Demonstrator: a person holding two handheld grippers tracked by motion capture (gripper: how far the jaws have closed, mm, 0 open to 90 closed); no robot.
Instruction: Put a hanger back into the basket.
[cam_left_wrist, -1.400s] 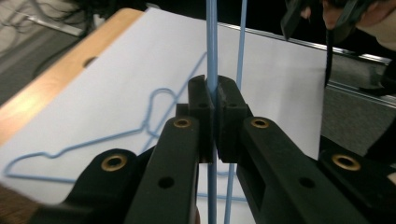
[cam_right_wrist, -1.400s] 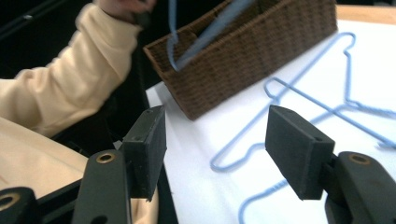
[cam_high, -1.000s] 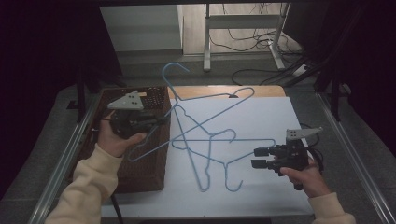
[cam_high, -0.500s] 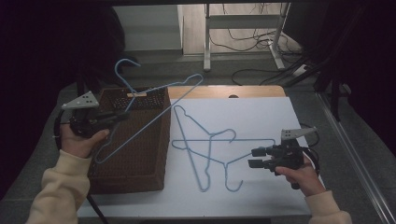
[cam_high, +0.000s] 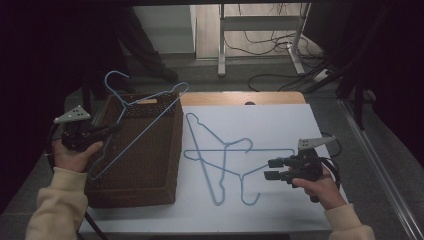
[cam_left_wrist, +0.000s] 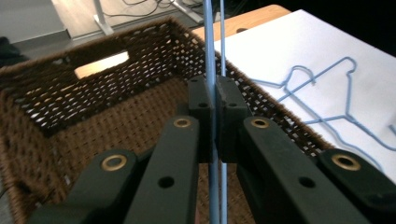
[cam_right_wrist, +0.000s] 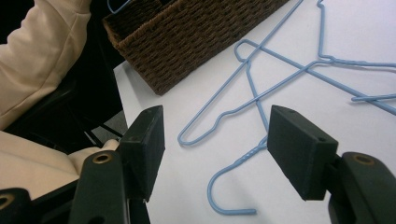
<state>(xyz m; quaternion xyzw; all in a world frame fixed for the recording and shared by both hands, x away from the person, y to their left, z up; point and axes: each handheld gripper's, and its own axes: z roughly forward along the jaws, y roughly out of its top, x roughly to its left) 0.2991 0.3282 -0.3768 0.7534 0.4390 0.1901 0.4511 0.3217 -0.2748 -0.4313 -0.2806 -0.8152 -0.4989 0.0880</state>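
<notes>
My left gripper (cam_high: 113, 128) is shut on a blue wire hanger (cam_high: 140, 131) and holds it tilted over the brown wicker basket (cam_high: 177, 145) at the table's left. In the left gripper view the closed pads (cam_left_wrist: 215, 100) clamp the hanger's two thin wires (cam_left_wrist: 209, 42) above the basket's inside (cam_left_wrist: 56, 93). Two more blue hangers (cam_high: 240, 150) lie crossed on the white table top (cam_high: 280, 120). My right gripper (cam_high: 272, 169) hovers open just right of them, nothing between its jaws. Its own view (cam_right_wrist: 215, 144) looks down on a hanger hook (cam_right_wrist: 224, 186) and the basket's corner (cam_right_wrist: 187, 42).
A wooden strip (cam_high: 240, 97) runs along the table's far edge. Behind it stand desk legs and cables on the floor (cam_high: 260, 50). A cream sleeve (cam_right_wrist: 51, 51) lies at the left of the right gripper view. Metal rails flank the table.
My left gripper has carried the hanger leftward off the table and down over the basket. The right gripper has stayed in place, still open.
</notes>
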